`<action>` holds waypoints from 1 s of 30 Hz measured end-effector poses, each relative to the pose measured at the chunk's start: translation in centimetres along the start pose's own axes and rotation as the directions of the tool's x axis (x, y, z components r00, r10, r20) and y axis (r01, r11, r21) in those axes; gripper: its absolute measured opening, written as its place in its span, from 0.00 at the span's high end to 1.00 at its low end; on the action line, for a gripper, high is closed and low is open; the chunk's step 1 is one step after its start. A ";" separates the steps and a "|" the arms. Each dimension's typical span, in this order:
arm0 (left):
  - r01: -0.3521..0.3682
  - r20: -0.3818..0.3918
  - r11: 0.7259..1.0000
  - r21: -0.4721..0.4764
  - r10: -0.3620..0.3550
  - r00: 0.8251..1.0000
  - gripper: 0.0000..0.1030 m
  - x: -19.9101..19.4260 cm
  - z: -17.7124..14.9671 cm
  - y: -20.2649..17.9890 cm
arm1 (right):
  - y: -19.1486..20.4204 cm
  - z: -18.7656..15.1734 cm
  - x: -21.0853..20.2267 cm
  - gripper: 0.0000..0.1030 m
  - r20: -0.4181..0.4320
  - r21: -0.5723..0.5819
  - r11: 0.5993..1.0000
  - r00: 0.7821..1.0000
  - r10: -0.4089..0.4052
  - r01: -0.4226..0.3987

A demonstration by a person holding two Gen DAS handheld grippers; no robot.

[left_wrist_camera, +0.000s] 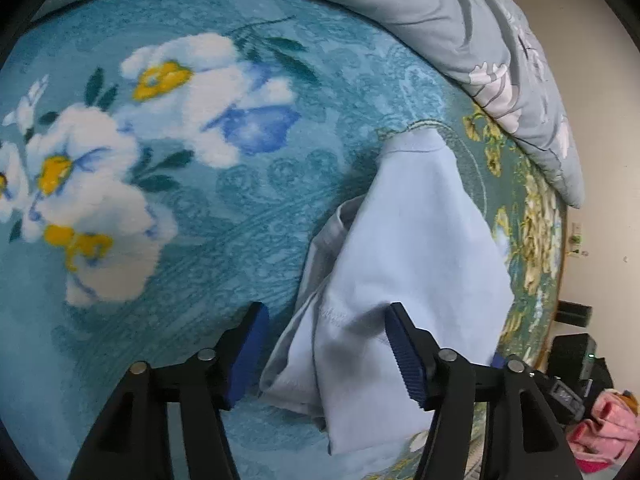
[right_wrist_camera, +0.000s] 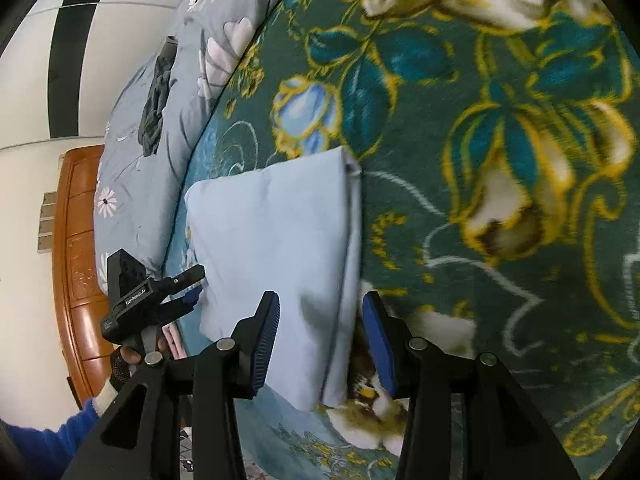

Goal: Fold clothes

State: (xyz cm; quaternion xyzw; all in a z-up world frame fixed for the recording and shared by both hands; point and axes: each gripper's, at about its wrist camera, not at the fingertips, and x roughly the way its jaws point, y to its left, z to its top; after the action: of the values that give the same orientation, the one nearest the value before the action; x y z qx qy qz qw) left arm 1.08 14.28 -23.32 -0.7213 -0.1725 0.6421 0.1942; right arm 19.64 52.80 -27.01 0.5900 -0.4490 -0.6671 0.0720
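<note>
In the left wrist view, the left gripper is seen spread wide above a pale blue garment, which lies folded on a floral blanket near a grey quilt.

In the right wrist view, the right gripper is likewise spread wide, the garment lying between its fingers, ungripped. The left gripper is seen at the garment's far edge.

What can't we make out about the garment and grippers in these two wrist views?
- Light blue garment: its type; it is folded, so sleeves or collar are hidden in both views.
- Its near end, right wrist view: cut off behind the right gripper.
- Left wrist view: the left gripper covers part of the cloth's near edge; contact unclear.
- Dark item on the grey quilt, right wrist view: too small and distorted to identify.
</note>
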 end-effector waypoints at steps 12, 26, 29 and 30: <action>0.153 -0.021 0.988 -0.015 -0.153 0.988 0.37 0.8 0.5 0.0 | -0.4 0.1 1.6 0.57 -0.030 0.008 0.999 0.999 0.043 -0.043; 0.281 -0.097 0.960 -0.019 -0.281 0.955 0.40 2.2 1.4 -0.4 | -0.9 0.1 2.0 0.57 -0.022 0.057 0.994 0.995 0.097 -0.096; 0.271 -0.090 0.962 -0.029 -0.272 0.958 0.52 2.3 1.4 -0.1 | -1.0 -0.1 2.2 0.55 -0.006 0.079 0.991 0.994 0.113 -0.112; 0.266 -0.086 0.964 -0.031 -0.267 0.960 0.59 2.2 1.4 0.0 | -0.9 0.0 2.2 0.55 -0.003 0.083 0.990 0.993 0.116 -0.116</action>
State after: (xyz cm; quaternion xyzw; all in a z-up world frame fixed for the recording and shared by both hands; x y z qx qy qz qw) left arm -0.06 15.48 -25.38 -0.7214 -0.2651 0.5754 0.2796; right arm 19.42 51.91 -29.25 0.5679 -0.5096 -0.6404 0.0879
